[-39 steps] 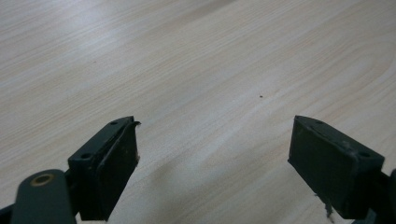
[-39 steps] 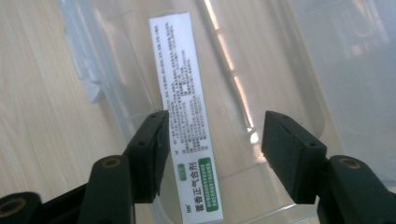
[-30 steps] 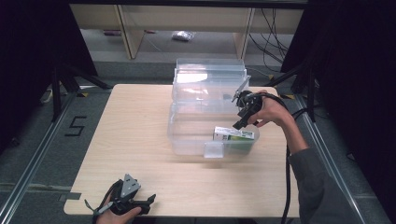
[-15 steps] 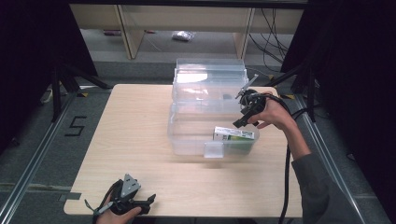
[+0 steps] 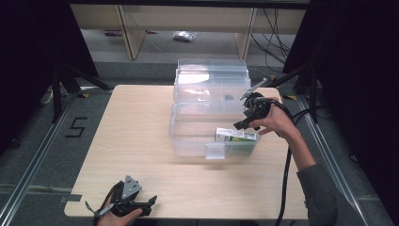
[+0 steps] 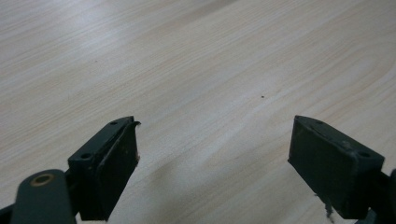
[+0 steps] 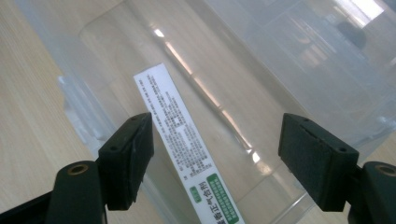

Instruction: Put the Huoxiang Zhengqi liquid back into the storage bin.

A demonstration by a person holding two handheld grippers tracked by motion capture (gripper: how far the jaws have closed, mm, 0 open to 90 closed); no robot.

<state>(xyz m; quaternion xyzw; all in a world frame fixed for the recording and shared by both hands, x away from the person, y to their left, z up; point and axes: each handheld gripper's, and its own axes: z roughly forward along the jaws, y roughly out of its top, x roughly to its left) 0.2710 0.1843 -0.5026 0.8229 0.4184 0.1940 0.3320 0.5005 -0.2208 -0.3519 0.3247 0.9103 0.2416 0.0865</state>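
My right tool point(image 5: 243, 123) has just spread, nothing pinched, above the box point(image 5: 237, 136) in the bin point(image 5: 188, 141). Light, stiff carton; I'd grip its long sides.

table point(image 5: 141, 141): light wood | floor mark "5" point(image 5: 75, 127): left of table | shelf unit point(image 5: 127, 33): behind

- Right gripper point(image 5: 244, 121) jaws just opening wider, clear of the white-and-green box point(image 5: 237, 137) now lying in the clear bin point(image 5: 188, 136)
- Right hand point(image 5: 277, 121) shifted slightly, above the bin's right end
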